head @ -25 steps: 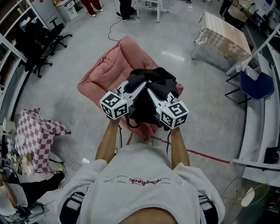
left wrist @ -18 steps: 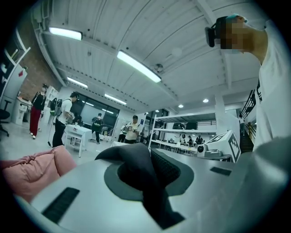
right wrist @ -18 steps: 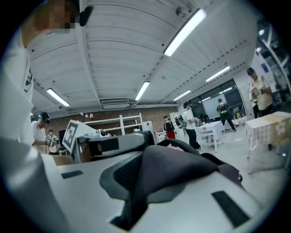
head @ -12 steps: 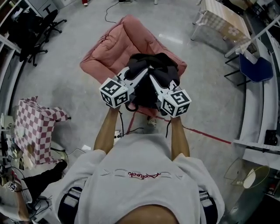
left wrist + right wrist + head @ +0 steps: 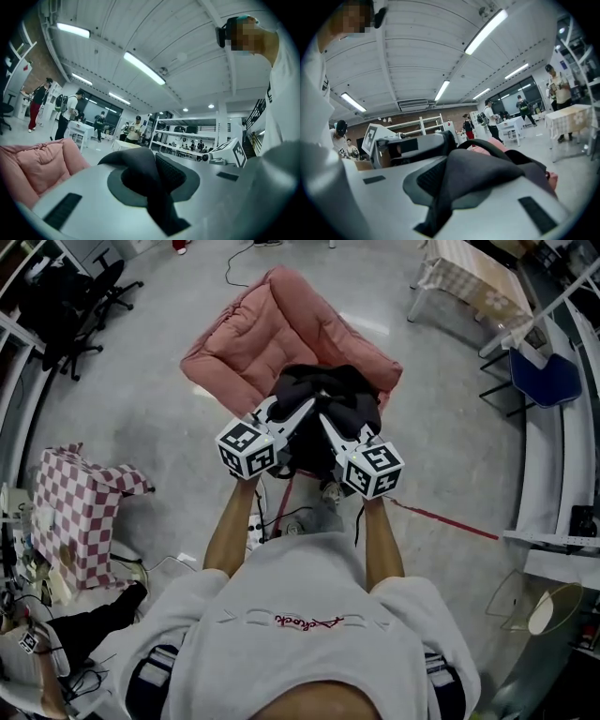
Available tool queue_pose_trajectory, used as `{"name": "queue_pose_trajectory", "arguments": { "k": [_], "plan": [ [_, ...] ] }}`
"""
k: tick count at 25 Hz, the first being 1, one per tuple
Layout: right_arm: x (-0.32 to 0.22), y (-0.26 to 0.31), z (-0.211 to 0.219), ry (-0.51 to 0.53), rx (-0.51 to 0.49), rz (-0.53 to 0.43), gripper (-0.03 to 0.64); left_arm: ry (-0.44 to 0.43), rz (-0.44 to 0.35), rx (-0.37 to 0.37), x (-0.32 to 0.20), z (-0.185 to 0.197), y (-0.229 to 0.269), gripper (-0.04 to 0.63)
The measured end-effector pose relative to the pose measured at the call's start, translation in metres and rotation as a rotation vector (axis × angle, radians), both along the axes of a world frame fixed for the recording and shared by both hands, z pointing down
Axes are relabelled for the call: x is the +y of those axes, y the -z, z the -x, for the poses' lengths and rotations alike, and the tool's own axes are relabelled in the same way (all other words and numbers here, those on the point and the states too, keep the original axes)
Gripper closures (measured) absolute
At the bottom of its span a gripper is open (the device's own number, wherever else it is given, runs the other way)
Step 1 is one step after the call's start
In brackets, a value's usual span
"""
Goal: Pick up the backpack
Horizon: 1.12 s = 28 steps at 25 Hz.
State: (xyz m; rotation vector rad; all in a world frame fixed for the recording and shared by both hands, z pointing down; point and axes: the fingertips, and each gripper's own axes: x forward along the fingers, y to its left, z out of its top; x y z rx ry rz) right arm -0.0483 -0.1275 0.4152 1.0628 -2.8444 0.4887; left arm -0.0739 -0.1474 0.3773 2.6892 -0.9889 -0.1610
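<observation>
The black backpack [image 5: 330,395] hangs in the air in front of the person, over the near edge of a pink cushion seat [image 5: 272,329]. My left gripper [image 5: 302,412] and right gripper [image 5: 327,421] meet at its near top side, each shut on a piece of it. In the left gripper view a dark strap [image 5: 149,180] is pinched between the grey jaws of the left gripper [image 5: 154,190]. The right gripper view shows the right gripper [image 5: 452,199] shut on dark backpack fabric [image 5: 480,180]. The backpack's lower part is hidden behind the grippers.
A stand draped in red-checked cloth [image 5: 80,521] is at the left, with office chairs [image 5: 75,296] beyond it. A checked table [image 5: 469,277], a blue chair [image 5: 544,381] and a white counter [image 5: 553,484] line the right. A red floor line [image 5: 441,518] and cables run by the person's feet.
Both grippers have carried the backpack back toward the person and slightly lower. It now hangs at the pink cushion's near edge instead of over its seat.
</observation>
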Motion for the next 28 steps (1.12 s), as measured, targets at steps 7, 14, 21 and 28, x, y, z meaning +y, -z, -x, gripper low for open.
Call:
{"name": "queue_pose_trajectory", "arguments": {
  "k": [7,14,21,28],
  "plan": [
    [0.017,-0.005,0.000,-0.019,0.007,0.000,0.572,-0.001,0.005,0.000,0.018,0.002,-0.003,0.541],
    [0.022,-0.008,0.002,-0.025,0.022,0.001,0.572,-0.002,0.000,-0.015,0.021,0.002,-0.006,0.541],
    [0.020,-0.009,0.000,-0.032,0.027,0.003,0.572,-0.007,-0.004,-0.017,0.018,-0.001,-0.007,0.541],
    [0.025,-0.012,-0.001,-0.026,0.036,0.000,0.572,-0.001,0.001,-0.011,0.021,-0.001,-0.008,0.541]
  ]
}}
